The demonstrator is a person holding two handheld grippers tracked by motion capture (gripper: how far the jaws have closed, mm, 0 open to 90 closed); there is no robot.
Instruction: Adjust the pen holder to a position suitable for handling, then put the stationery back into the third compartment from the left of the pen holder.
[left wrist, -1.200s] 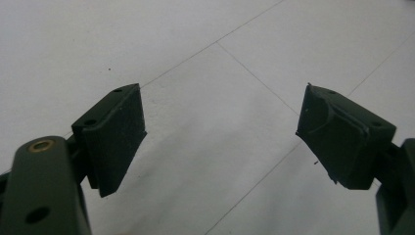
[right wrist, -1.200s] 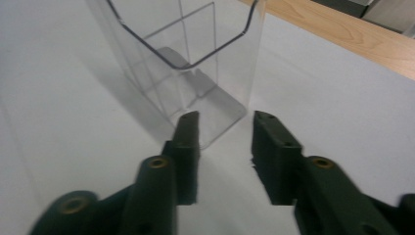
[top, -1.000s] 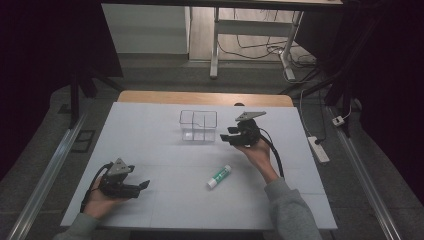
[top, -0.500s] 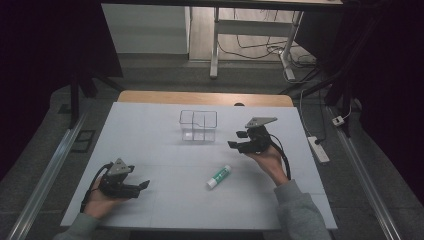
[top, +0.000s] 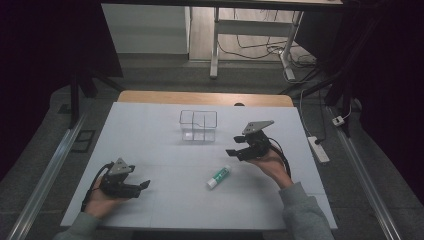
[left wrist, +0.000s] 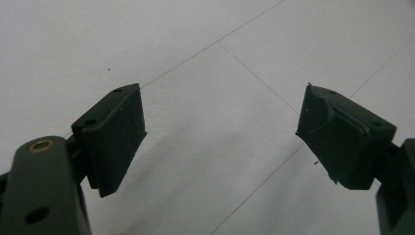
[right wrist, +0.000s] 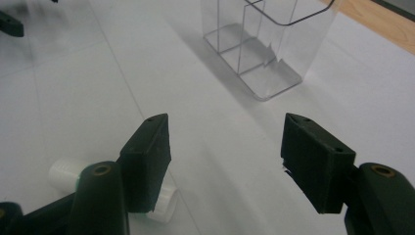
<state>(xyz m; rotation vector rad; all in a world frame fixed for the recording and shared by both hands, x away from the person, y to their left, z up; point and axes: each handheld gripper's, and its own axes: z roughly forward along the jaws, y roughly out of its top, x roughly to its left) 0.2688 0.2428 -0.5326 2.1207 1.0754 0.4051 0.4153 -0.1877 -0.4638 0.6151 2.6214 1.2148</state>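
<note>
Right gripper has pulled back from beside the clear organizer over the last second. It was close at the box's 3 o'clock flank; now it sits lower and nearer the person, at roughly 1 o'clock from the glue stick. Jaws stand wide apart and hold nothing; in the right gripper view the gap between them shows bare white table.

The glue stick has not budged: it lies flat on the table, green body with a white cap, well short of the organizer at about the box's 5 o'clock. In the right gripper view its white end peeks out beneath and behind the left-hand jaw, so it is off to the side and not between the pads.

Organizer upright, compartments look empty from here, though the clear walls make that hard to confirm.

Left gripper unchanged, parked at the table's 7 o'clock corner, resting low with jaws wide apart and empty.

My reading: the retreat from the box is the approach to the stick. I judge the pickup has not begun. The right gripper needs to swing toward its 7 o'clock and drop so the jaws straddle the stick across its narrow axis. The stick may roll if nudged by one pad first.
</note>
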